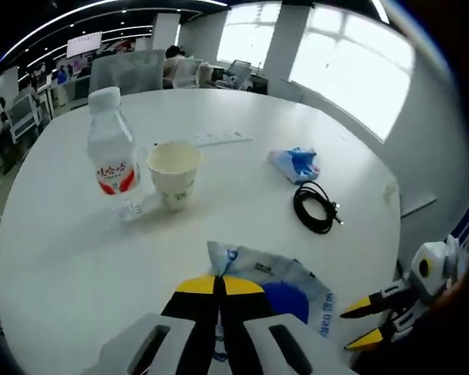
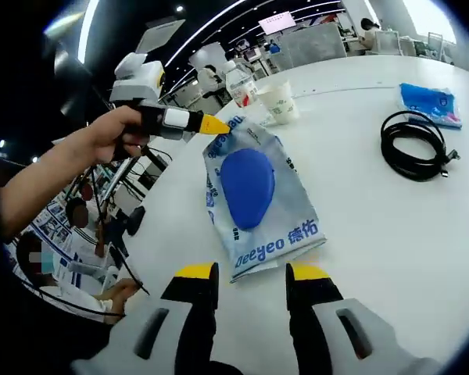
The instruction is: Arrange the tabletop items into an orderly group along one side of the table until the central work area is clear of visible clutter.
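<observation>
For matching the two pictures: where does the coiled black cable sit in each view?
Left gripper view: the coiled black cable lies right of centre on the white table, just below the small blue packet.
Right gripper view: the cable lies at upper right, below and left of the same blue packet.
Shared landmark: the large blue-and-white wipes pack, whose edge the left tool holds.
</observation>
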Demonstrator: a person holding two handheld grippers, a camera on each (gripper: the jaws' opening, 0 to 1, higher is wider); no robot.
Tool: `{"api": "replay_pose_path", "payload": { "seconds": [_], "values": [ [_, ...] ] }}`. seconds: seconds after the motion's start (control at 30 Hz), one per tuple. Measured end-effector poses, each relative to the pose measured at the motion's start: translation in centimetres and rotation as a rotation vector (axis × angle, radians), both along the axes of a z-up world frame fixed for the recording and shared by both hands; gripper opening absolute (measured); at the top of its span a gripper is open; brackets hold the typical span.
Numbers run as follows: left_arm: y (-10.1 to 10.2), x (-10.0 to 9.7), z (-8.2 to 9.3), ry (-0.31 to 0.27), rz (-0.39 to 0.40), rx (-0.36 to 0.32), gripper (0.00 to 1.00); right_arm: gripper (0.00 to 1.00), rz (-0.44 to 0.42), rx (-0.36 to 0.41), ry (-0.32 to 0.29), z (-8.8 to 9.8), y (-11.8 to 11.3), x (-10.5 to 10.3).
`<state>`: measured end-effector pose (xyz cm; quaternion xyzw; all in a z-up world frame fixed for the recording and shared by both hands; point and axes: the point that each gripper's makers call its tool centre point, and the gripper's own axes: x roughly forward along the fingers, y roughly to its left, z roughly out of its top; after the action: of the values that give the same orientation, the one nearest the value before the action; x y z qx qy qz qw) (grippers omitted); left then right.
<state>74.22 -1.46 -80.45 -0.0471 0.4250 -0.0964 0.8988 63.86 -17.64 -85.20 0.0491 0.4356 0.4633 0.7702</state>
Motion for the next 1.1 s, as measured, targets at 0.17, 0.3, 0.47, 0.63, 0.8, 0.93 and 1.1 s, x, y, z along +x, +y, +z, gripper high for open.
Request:
{"api": "replay_pose_path", "payload": {
  "seconds": [0.17, 0.3, 0.47, 0.63, 0.8, 0.93, 1.1],
  "values": [
    [0.2, 0.0, -0.2, 0.001, 0.007, -0.003, 0.0, 0.29, -0.041, -0.02, 0.038, -0.8, 0.4, -0.1],
    [0.3, 0.0, -0.4, 0.004, 0.005, -0.007, 0.0, 0.26, -0.086, -0.014, 0.068, -1.3, 0.7, 0.1],
    [0.4, -0.1, -0.6, 0.007, -0.003, -0.015, 0.0, 0.19, -0.106, -0.016, 0.091, -2.0, 1.0, -0.2],
    [0.3, -0.2, -0.8, 0.006, -0.014, -0.02, 0.0, 0.13, -0.115, -0.022, 0.091, -2.4, 1.4, -0.3],
    [0.3, -0.2, -0.8, 0.007, -0.025, -0.025, 0.0, 0.03, -0.118, -0.025, 0.084, -2.3, 1.5, -0.5],
    [0.4, -0.2, -0.6, -0.003, -0.025, -0.025, 0.0, 0.0, -0.117, -0.025, 0.074, -2.1, 1.6, -0.4],
    [0.7, -0.5, -0.3, -0.007, -0.019, -0.02, 0.0, 0.0, -0.125, -0.005, 0.08, -0.8, 1.2, -0.3]
  ]
}}
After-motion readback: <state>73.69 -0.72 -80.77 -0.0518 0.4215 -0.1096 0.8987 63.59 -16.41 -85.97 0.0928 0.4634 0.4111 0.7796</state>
